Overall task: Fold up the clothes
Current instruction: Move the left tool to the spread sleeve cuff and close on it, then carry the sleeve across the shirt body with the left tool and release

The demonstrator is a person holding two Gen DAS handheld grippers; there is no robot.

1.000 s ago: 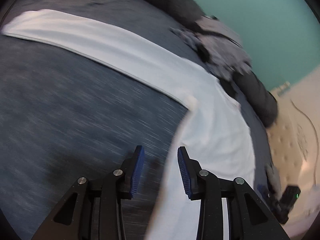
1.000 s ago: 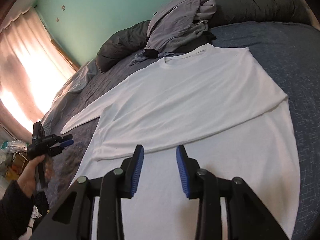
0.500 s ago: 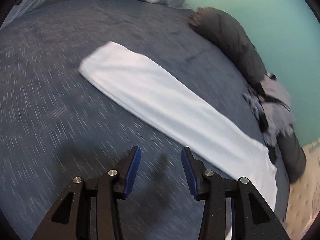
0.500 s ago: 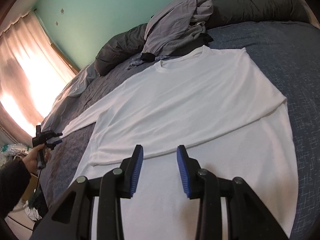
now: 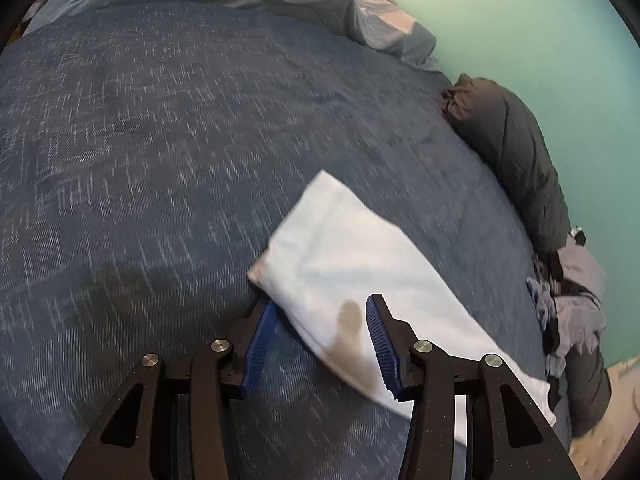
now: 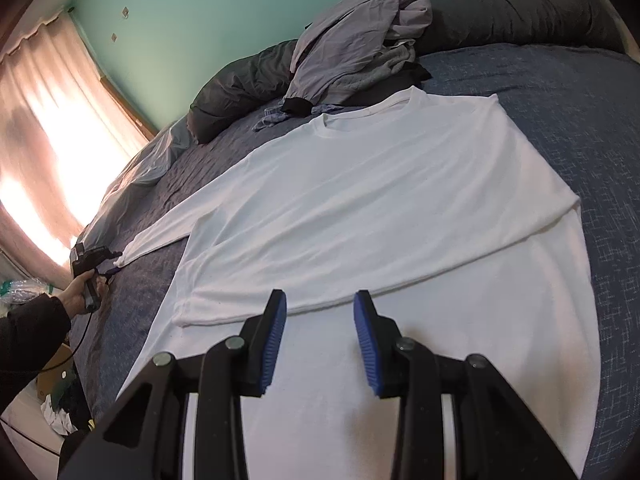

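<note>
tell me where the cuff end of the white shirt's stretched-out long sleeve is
In the left wrist view the white sleeve's cuff end lies flat on the dark blue bedspread, just ahead of the left gripper, whose open jaws have just been widening around it.

blur: bedspread (image 5: 160, 160) streaked | cut off: white shirt (image 6: 380, 200) hem, bottom edge | hidden: sleeve (image 5: 360, 260) behind hand-held gripper (image 5: 320, 344)
</note>
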